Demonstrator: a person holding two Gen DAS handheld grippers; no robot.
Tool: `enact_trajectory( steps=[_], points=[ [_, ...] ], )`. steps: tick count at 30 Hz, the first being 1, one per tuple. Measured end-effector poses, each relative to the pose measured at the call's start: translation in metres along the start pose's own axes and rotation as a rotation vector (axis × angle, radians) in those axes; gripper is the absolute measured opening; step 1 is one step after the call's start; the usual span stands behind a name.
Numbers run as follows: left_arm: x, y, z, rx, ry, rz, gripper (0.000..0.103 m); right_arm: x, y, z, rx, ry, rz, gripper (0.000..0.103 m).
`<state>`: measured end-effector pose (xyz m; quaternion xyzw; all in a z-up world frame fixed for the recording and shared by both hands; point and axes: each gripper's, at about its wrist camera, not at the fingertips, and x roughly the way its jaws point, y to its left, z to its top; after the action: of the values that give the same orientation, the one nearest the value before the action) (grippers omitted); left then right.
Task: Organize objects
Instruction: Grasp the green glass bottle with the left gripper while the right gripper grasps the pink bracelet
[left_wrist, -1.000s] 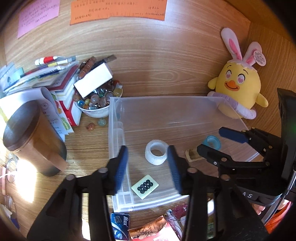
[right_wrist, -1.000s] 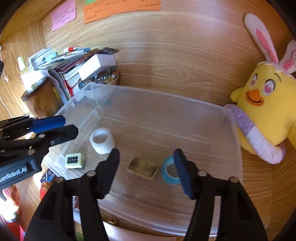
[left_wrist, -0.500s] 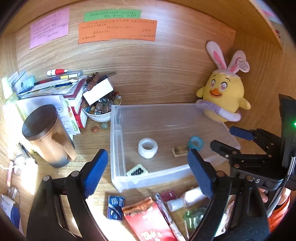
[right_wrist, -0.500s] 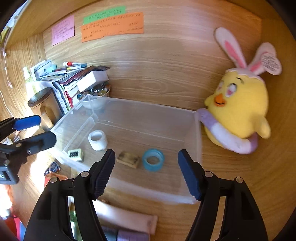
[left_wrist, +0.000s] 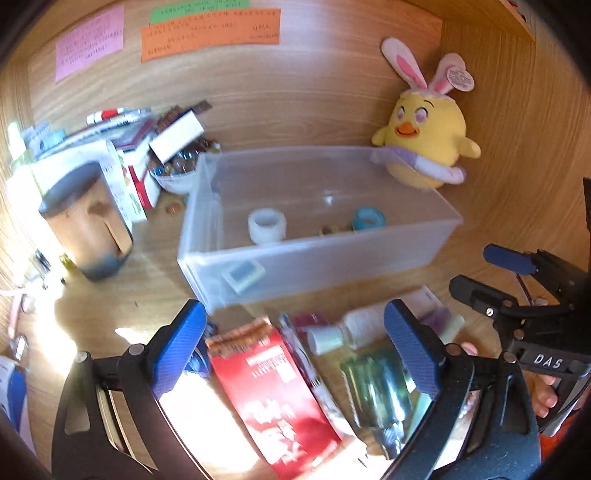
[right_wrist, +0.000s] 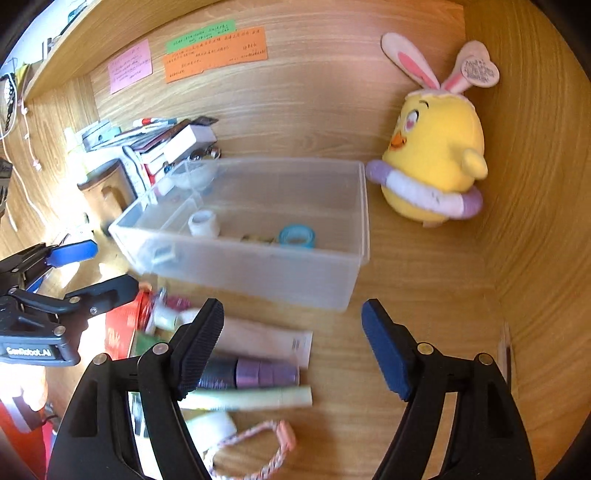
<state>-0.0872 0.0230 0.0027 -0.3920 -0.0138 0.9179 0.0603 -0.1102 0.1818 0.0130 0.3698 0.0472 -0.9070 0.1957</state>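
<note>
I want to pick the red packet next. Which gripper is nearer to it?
Left. The left gripper hangs right over the red packet, jaws opening, nothing between them. The right gripper is off to its right.

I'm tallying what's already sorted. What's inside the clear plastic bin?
Inside the clear bin: a white tape roll, a blue tape roll, a small brownish item between them, and a tile at the near wall. The frosted wall blurs the tile's face.

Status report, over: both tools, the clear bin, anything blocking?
Left tool and right tool opening, both empty. Clear bin holds white tape, blue tape. Loose clutter before it, nothing blocking.
</note>
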Motion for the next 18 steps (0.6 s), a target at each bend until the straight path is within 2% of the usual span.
enact_trajectory(
  steps=[5,15,18],
  points=[
    [-0.001,-0.007,-0.016,-0.022,0.028,-0.041,0.098,-0.003,-0.003,-0.025,0.005,0.048,-0.002,0.074],
    [0.007,-0.026,-0.042,-0.005,0.087,-0.069,0.098,-0.001,-0.02,-0.066,0.07,0.12,0.018,0.074],
    [0.006,-0.028,-0.046,-0.014,0.082,-0.075,0.096,-0.003,-0.019,-0.07,0.074,0.116,0.022,0.068]
  ],
)
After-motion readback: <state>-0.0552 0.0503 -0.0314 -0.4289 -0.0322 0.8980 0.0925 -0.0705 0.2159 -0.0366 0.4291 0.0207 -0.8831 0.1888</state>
